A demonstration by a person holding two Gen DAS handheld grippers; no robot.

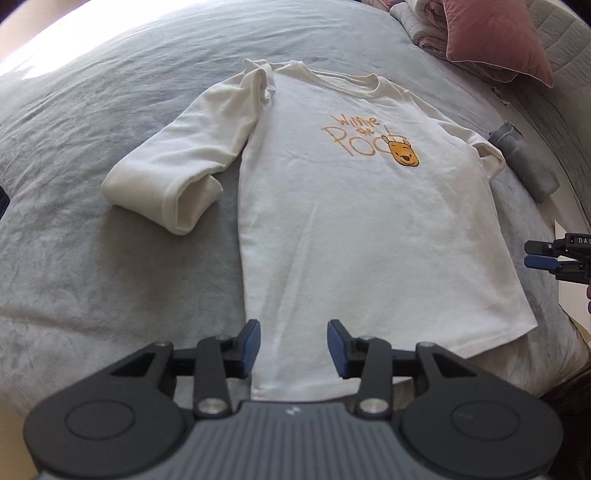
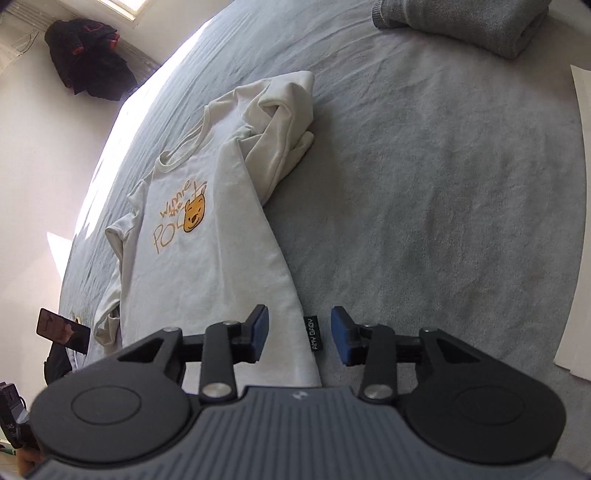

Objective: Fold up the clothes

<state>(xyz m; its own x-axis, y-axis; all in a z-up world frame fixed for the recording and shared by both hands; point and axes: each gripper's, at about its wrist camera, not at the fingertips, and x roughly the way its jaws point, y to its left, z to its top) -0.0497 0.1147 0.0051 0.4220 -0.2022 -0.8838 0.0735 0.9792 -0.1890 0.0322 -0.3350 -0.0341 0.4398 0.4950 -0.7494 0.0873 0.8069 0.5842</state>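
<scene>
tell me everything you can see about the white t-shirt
The white t-shirt is cream, soft knit, short-sleeved, with a ribbed crew neck and an orange Winnie the Pooh print with a bear face. It lies face up, spread fairly flat on the grey bedspread, one sleeve extended, the other bunched. A black label sits at its hem. Neither gripper grips it.

Daylight falls from the far side, blowing out the bed's (image 1: 92,122) far edge in the left wrist view and the window (image 2: 122,5) in the right wrist view; shadows are soft; fisheye bending curves the bed strongly; corners darken; focus is mildly soft throughout.
</scene>
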